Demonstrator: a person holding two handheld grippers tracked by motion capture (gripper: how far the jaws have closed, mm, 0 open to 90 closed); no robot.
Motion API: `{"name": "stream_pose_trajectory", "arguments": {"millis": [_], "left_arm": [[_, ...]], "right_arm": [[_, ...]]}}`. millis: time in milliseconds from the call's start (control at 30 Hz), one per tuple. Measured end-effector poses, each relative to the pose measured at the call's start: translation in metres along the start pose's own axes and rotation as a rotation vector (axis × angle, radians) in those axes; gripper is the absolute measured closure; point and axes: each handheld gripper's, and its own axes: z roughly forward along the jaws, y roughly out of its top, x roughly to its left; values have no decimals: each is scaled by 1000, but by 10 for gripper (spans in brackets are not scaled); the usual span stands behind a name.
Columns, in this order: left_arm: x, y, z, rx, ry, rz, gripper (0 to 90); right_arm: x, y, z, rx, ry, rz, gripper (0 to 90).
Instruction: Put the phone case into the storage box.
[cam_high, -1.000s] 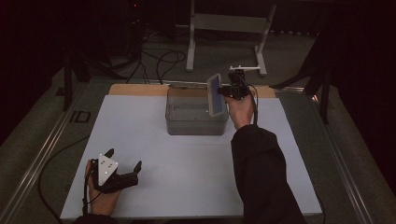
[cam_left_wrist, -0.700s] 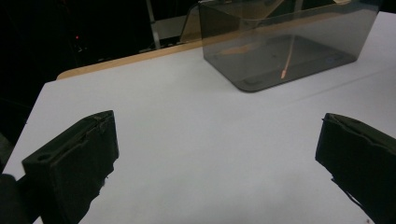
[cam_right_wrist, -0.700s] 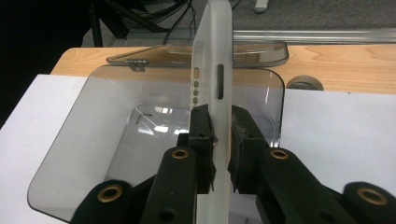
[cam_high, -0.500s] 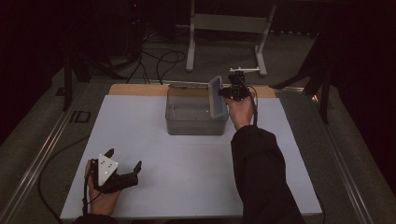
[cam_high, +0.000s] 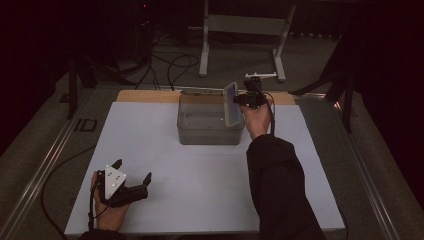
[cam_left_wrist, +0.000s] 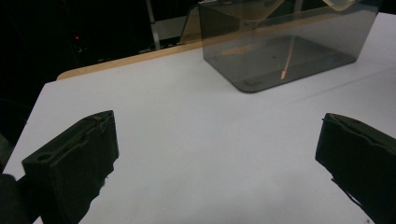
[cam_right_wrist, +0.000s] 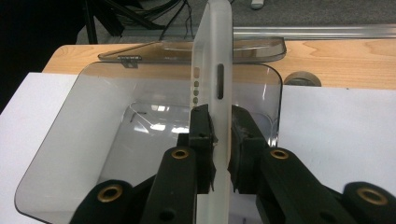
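One translucent white phone case stands on edge, clamped in the right claw over the right wall of one smoky clear plastic bin at the desk's 12 o'clock. The left claw rests spread wide, holding nothing, at 7 o'clock.

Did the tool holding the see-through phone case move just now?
No. The right tool holds the phone case on edge at the right end of the grey bin, the same spot against the bin as one second earlier.
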Motion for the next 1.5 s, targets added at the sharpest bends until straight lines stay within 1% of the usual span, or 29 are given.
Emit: {"name": "stream_pose_trajectory", "arguments": {"millis": [200,700,1500], "left_arm": [[0,0,0,0,-1,-1,1],[0,0,0,0,0,-3,1],[1,0,-1,-2,2,-3,1]], "right_arm": [[-2,-1,3,6,-7,-2,811],[-6,-6,12,27,-30,13,810],[-6,-9,20,47,-73,-2,811]]}}
